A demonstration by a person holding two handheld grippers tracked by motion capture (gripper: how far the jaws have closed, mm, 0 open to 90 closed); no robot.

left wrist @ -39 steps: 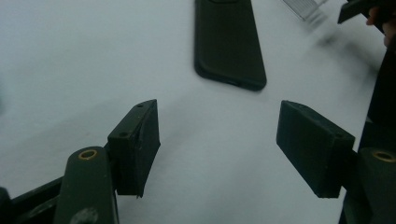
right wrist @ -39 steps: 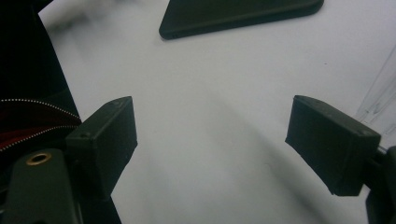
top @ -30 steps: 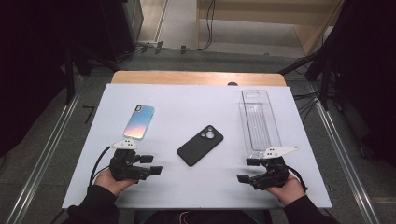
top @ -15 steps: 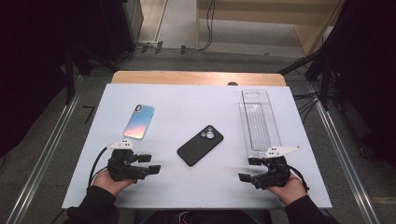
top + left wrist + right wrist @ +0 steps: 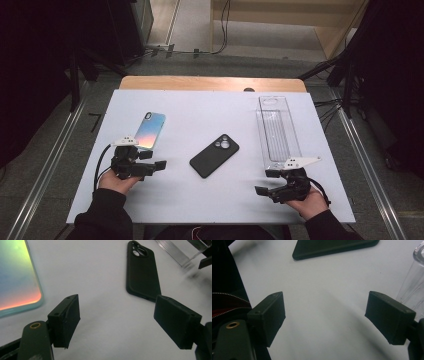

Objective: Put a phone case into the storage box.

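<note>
**Iridescent phone case: left tool on approach, nothing gripped**

Iridescent phone case lies flat near the desk's left edge, just beyond the left tool. Its jaws have just been opening, nothing between them. Right tool released too, at the near right corner. Black phone case mid-desk, clear tray along the right edge. Next, likely: line the jaws up on the case's near edge, then clamp.

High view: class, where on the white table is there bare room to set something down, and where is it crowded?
Free: the far strip of the white table between the iridescent phone case and the clear tray, and the near strip between the left tool and right tool. Crowded: the middle, where the black phone case lies, and both sides.
</note>
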